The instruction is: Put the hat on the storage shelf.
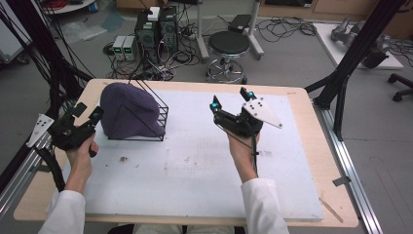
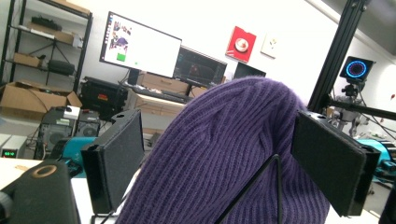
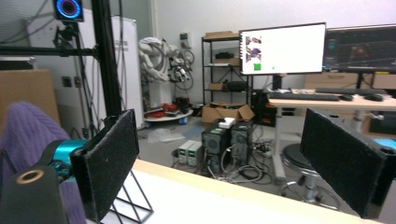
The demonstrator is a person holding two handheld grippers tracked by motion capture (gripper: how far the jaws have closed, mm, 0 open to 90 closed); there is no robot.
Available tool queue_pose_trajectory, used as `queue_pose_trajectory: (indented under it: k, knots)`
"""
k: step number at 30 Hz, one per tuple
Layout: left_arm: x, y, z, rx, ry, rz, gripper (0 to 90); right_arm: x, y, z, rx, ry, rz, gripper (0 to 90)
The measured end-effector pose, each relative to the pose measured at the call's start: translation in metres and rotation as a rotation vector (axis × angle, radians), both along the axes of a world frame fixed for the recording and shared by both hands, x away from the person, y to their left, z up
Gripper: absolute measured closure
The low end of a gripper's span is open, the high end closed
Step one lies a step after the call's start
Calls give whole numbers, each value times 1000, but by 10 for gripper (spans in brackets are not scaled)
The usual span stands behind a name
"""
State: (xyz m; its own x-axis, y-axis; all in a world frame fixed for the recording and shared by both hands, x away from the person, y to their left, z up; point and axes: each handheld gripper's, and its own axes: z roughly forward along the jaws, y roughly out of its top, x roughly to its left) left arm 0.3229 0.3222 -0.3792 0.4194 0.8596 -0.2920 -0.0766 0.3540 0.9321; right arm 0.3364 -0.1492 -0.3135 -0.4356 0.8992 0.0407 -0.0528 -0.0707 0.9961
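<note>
Between spread jaws of left gripper, just beside: purple knit hat, draped over black wire stand at table's left. Soft, light, likely stretchy; best pinched at crown. Right gripper open, empty, well apart.

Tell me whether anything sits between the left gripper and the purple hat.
Nothing visible does. The left gripper is open right beside the purple hat, which drapes over the black wire stand; the knit sits directly beyond its jaws, with one stand wire crossing low.
</note>
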Motion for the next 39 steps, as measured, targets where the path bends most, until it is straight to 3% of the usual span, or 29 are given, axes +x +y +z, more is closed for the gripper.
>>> queue_pose_trajectory:
  k: [5, 10, 12, 14, 16, 18, 33, 39]
  knots:
    - [-4, -2, 3, 45, -11, 20, 178, -6, -18, -8, -8, 25, -25, 108]
    - [-6, -4, 3, 62, -14, 31, 179, -15, -30, -15, -10, 34, -45, 108]
    - [-7, -5, 3, 68, -14, 35, 179, -22, -40, -18, -19, 71, -60, 108]
    - [-9, -5, 2, 74, -15, 42, 179, -29, -48, -21, -21, 41, -78, 108]
    - [-11, -5, 1, 84, -19, 45, 179, -32, -51, -23, -30, 43, -87, 108]
    - [-14, -6, -1, 93, -22, 47, 177, -40, -63, -30, -37, 81, -106, 108]
    - [-43, -14, -26, 171, -10, 66, 176, -77, -115, -79, 28, 151, -217, 108]
    - [-54, -8, -39, 164, 12, 73, 176, -81, -124, -91, 28, 175, -249, 108]
